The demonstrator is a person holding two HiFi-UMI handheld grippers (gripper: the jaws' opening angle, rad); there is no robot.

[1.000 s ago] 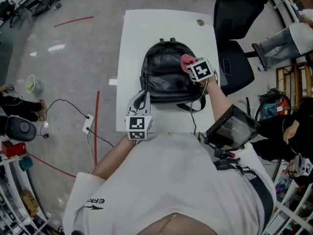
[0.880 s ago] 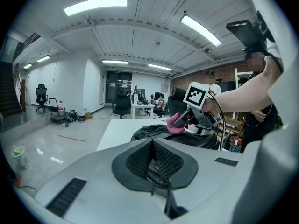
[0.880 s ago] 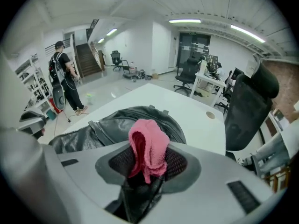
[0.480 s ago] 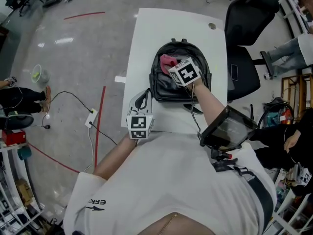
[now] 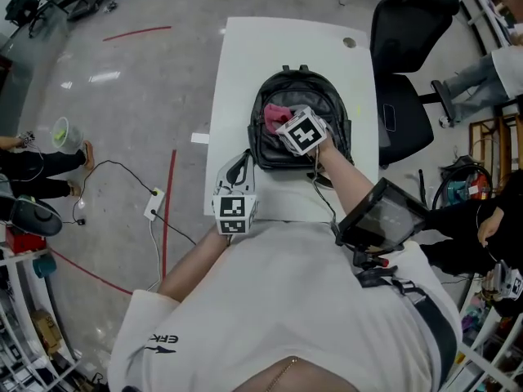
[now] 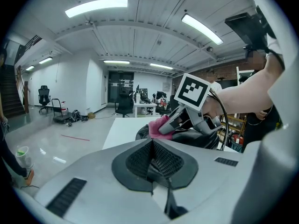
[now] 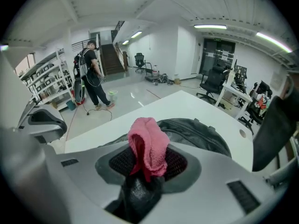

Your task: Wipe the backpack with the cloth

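On the floor left of the table, a red tape line point(image 5: 167, 211) runs near to far beside a thin black cable point(image 5: 122, 170). The left tongs point(image 6: 152, 148) hover at the near left corner of the white table point(image 5: 270, 43), just left of the near end of the backpack and not touching it as far as the head view shows. Their jaws are pressed together, mesh pad against mesh pad, with nothing between them.

A black backpack point(image 5: 323, 100) lies flat in the middle of the table, its carry handle pointing to the far end and loose straps trailing toward the near edge. Its leather-like surface is creased and glossy.

The pink cloth point(image 7: 148, 143) sits on the left part of the backpack's upper face, bunched into a folded lump. The right tongs point(image 5: 286, 126) reach in from the near right and clamp this cloth, with the folded end sticking out past the jaw tips and pressed against the bag.

Right of the table stands a black office chair point(image 5: 404, 23), close to the table's far right edge.
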